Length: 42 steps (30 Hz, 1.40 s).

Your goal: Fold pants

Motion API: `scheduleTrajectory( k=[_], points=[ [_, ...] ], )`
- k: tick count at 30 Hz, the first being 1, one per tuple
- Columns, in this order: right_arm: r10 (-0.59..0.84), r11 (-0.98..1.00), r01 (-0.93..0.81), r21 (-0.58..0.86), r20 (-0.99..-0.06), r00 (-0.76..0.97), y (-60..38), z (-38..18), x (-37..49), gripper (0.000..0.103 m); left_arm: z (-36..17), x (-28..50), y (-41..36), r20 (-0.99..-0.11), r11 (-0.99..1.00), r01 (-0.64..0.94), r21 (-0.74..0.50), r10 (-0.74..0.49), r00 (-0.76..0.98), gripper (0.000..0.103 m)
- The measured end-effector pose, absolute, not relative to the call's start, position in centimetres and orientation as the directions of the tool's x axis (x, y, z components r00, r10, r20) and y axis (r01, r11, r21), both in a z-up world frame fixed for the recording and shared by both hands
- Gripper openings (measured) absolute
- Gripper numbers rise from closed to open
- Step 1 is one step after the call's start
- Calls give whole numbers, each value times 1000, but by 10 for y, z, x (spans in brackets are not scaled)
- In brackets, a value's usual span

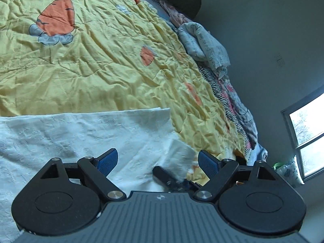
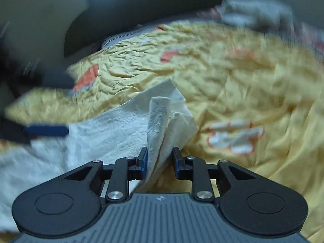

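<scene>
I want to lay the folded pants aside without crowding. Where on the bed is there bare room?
The yellow bedspread lies bare beyond the white pants, around the big carrot print. The far edge is crowded with a heap of clothes. The right gripper grips the pants corner; the left gripper is open above them.

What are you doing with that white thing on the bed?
A person is folding white pants on a yellow bedspread, using a gripper in each hand. The right gripper has a bunched corner of the pants between its fingers, lifted off the bed. The left gripper is open above the flat part of the pants, holding nothing. The right view is blurred, so that hand seems to be moving.
</scene>
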State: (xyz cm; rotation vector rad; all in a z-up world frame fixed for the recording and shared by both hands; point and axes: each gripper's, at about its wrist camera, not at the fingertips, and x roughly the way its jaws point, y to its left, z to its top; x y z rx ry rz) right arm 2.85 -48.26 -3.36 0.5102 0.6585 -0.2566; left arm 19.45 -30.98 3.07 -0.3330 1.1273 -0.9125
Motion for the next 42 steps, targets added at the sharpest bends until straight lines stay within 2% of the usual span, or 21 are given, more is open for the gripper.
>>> scheduleTrajectory(
  k=[2, 4, 10, 12, 13, 15, 17, 19, 21, 25, 27, 29, 30, 31, 35, 36, 37, 39, 40, 41, 42],
  points=[
    [49, 735, 377, 564, -599, 799, -508, -45, 23, 28, 28, 197, -306, -635, 621, 438, -650, -760, 135, 88],
    [121, 637, 373, 674, -566, 815, -527, -54, 22, 30, 28, 200, -304, -633, 623, 429, -654, -761, 141, 88],
    [239, 368, 355, 859, -457, 857, -562, -80, 21, 31, 30, 198, -313, -630, 613, 449, -650, -765, 132, 88],
    [223, 328, 342, 881, -423, 878, -566, -85, 15, 28, 29, 197, -315, -633, 612, 451, -650, -764, 126, 88],
    [205, 350, 363, 864, -448, 870, -565, -83, 14, 16, 28, 197, -316, -634, 613, 453, -648, -763, 125, 88],
    [151, 469, 374, 800, -491, 858, -554, -74, 13, 15, 27, 198, -317, -635, 613, 454, -647, -762, 123, 88],
    [67, 649, 378, 660, -544, 836, -532, -53, 16, 15, 27, 201, -319, -629, 604, 447, -660, -770, 112, 88],
    [-51, 847, 336, 412, -566, 823, -497, -30, 19, 15, 31, 206, -321, -611, 585, 432, -686, -786, 93, 88],
    [-154, 953, 267, 140, -537, 829, -455, -15, 21, 15, 38, 207, -325, -580, 547, 431, -718, -812, 64, 88],
    [-225, 967, 133, -219, -482, 846, -395, -12, 22, 15, 47, 200, -344, -568, 499, 484, -719, -823, 3, 89],
    [-240, 945, 96, -312, -467, 851, -380, -16, 25, 15, 45, 196, -353, -595, 514, 510, -690, -804, 4, 89],
    [-231, 939, 72, -337, -461, 857, -373, -18, 24, 15, 37, 196, -357, -648, 568, 512, -644, -761, 28, 87],
    [-238, 932, 72, -354, -453, 859, -369, -18, 22, 15, 34, 196, -357, -665, 586, 510, -630, -746, 36, 83],
    [-241, 930, 71, -362, -451, 859, -366, -16, 21, 15, 29, 197, -357, -679, 605, 503, -618, -733, 48, 72],
    [-256, 923, 73, -378, -461, 850, -364, -17, 20, 19, 16, 204, -354, -698, 627, 480, -614, -715, 40, 37],
    [-270, 921, 89, -378, -459, 847, -364, -17, 20, 21, 15, 205, -352, -700, 629, 482, -610, -712, 43, 12],
    [-273, 925, 103, -365, -452, 849, -366, -16, 18, 23, 14, 204, -351, -707, 637, 486, -599, -705, 53, 7],
    [-241, 946, 106, -305, -450, 860, -371, -13, 11, 32, 18, 202, -347, -705, 644, 497, -582, -704, 87, 7],
    [-222, 957, 106, -269, -450, 865, -374, -11, 7, 47, 20, 200, -343, -704, 647, 503, -573, -703, 100, 7],
    [-204, 966, 107, -235, -443, 873, -376, -10, 1, 68, 22, 199, -340, -700, 645, 508, -572, -706, 108, 7],
    [-195, 970, 110, -215, -428, 883, -377, -9, -5, 76, 27, 196, -336, -694, 641, 516, -568, -710, 118, 6]
  ],
)
